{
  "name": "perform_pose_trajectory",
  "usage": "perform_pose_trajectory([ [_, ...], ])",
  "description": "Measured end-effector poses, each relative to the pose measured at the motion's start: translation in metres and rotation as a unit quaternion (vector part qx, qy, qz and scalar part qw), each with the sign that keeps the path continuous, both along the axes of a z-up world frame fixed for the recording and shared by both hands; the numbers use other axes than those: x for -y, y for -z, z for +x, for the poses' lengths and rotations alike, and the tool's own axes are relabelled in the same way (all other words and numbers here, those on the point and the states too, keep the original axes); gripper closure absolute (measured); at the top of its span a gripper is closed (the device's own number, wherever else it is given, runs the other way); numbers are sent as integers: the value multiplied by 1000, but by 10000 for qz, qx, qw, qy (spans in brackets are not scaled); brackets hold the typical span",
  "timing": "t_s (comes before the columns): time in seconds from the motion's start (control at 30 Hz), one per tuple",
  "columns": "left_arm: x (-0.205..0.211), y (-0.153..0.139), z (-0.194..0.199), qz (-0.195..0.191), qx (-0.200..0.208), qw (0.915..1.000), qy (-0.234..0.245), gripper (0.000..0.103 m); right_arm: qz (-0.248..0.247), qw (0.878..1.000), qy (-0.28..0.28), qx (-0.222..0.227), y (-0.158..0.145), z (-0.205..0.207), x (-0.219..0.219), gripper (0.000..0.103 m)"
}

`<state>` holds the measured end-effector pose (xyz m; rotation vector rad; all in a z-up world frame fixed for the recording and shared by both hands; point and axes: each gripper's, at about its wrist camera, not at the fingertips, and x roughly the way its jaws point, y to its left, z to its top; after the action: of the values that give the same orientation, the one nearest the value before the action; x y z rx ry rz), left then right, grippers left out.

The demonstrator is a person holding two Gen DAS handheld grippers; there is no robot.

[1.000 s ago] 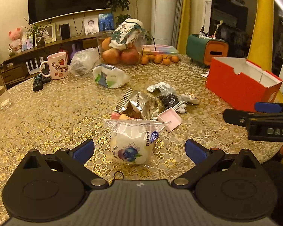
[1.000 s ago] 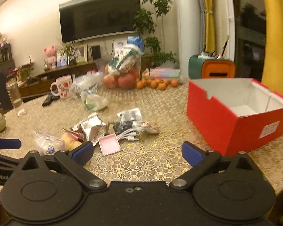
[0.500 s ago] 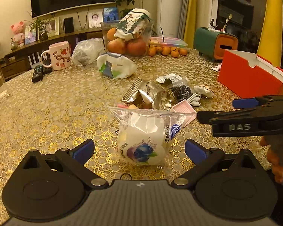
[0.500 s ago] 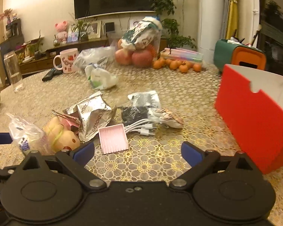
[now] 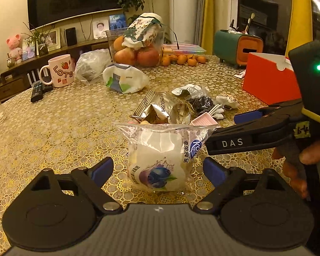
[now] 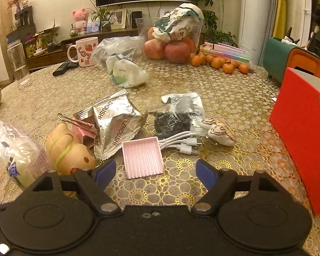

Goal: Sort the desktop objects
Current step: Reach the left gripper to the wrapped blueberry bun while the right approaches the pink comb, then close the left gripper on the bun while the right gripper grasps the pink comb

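Observation:
A clear snack packet with a blueberry picture stands on the table between the blue pads of my left gripper. Its jaws are closing, and a small gap shows on each side of the packet. In the right wrist view a small pink tray lies flat, its near edge between the pads of my right gripper. Those jaws are closing too and do not touch the tray. In the left wrist view the right gripper reaches in from the right, just behind the packet, held by a hand.
Around the tray lie a silver foil pouch, a peach plush toy, a white cable, a bag of black bits and a small figurine. An open red box stands right. A mug, fruit tub and remote sit farther back.
Both pairs of jaws have narrowed. My right gripper swung left and down over the pink tray, close beside the left one. My left gripper sank slightly around the packet.

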<state>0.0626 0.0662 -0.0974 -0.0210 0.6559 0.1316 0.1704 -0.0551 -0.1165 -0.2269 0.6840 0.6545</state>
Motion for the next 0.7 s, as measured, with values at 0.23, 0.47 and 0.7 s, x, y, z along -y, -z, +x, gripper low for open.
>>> perform_pose_trajectory([
  [0.23, -3, 3, 0, -3, -68, 10000, -52, 32, -50, 10000, -44, -38, 3, 5, -6, 31],
  [0.47, 4, 2, -1, 165, -58, 9998, 38, 42, -36, 10000, -28, -32, 3, 5, -10, 45],
  [0.7, 5, 1, -1, 201, -61, 9998, 35, 45, -10, 9999, -109, -132, 3, 5, -13, 61],
])
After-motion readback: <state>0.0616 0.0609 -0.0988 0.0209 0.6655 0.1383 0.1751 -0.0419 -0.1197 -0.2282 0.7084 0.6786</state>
